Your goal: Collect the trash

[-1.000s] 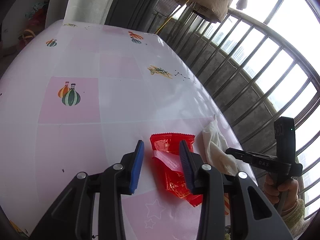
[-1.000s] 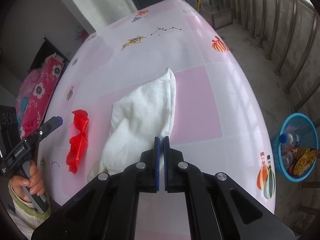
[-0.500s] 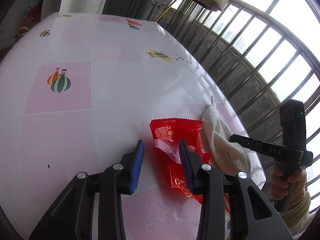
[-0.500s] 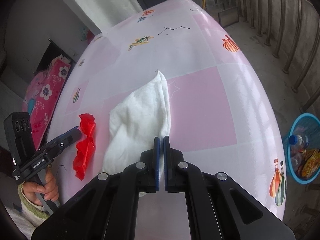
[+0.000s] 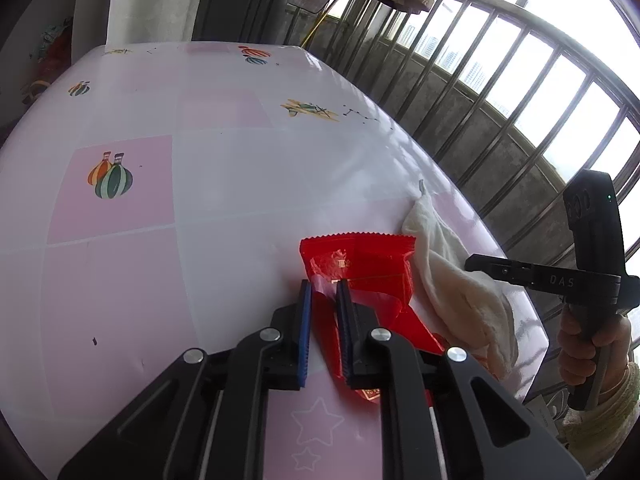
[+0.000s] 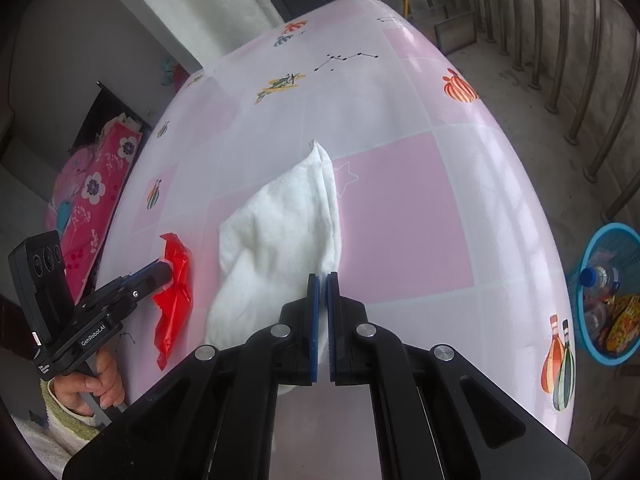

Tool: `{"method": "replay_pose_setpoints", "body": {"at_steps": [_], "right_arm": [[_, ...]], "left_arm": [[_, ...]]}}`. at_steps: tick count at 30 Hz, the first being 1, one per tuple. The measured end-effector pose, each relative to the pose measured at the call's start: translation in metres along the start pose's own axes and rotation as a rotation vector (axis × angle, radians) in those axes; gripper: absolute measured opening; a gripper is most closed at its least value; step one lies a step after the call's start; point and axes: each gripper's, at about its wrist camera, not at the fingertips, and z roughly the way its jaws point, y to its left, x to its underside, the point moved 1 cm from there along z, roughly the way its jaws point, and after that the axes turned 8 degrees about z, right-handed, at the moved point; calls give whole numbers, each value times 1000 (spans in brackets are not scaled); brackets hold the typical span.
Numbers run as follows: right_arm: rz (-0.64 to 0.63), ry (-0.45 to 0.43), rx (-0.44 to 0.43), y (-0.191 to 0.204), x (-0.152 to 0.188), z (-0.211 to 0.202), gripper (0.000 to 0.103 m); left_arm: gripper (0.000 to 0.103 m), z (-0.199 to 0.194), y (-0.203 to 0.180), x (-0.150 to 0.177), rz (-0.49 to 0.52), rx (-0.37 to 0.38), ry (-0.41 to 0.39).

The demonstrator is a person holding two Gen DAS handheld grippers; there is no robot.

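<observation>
A red snack wrapper (image 5: 368, 260) lies on the pink-and-white table (image 5: 240, 184) near its front right edge. My left gripper (image 5: 322, 284) is closing, and a bunched fold of the wrapper's near left edge sits pinched between its blue pads. From the right wrist view, that gripper (image 6: 162, 274) bites into the crumpled wrapper (image 6: 176, 292). A white cloth (image 6: 276, 236) lies beside the wrapper. My right gripper (image 6: 320, 278) is shut, its tips at the cloth's near right edge. Whether it pinches the fabric I cannot tell. In the left wrist view it (image 5: 470, 266) hangs over the cloth (image 5: 452, 280).
A blue basket (image 6: 608, 292) holding a bottle and several wrappers stands on the floor past the table's right edge. A metal railing (image 5: 500, 92) runs along that side. A hand (image 5: 588, 332) grips the right tool's handle. Floral bedding (image 6: 96, 184) lies left of the table.
The left gripper's jaws have narrowed from wide apart to a pinch on the wrapper's edge, and the wrapper has bunched up. The right gripper stays shut at the cloth.
</observation>
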Motion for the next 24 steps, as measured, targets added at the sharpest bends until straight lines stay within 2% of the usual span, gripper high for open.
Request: {"method": "replay_pose_setpoints", "body": {"at_steps": [12,15,17,20,24], "right_arm": [[19,1,-9,-2,-2,0,2],[49,14,-30,-6,-3,-1,6],[70,10,-40,-8,-4,-6,20],[80,-9,-43,-8,-6,-14,36],[72,-4,-43,-2,-5,-15,41]], "left_arm": [[5,-15,-1,-7,15,15,-48],[4,-15,-2,-8,13,12,-55],[4,-17,-2,-8,12,11,-62],[4,-19,-2,-10,6,11,-74],[4,-27,-1,-10,4,9,-94]]}}
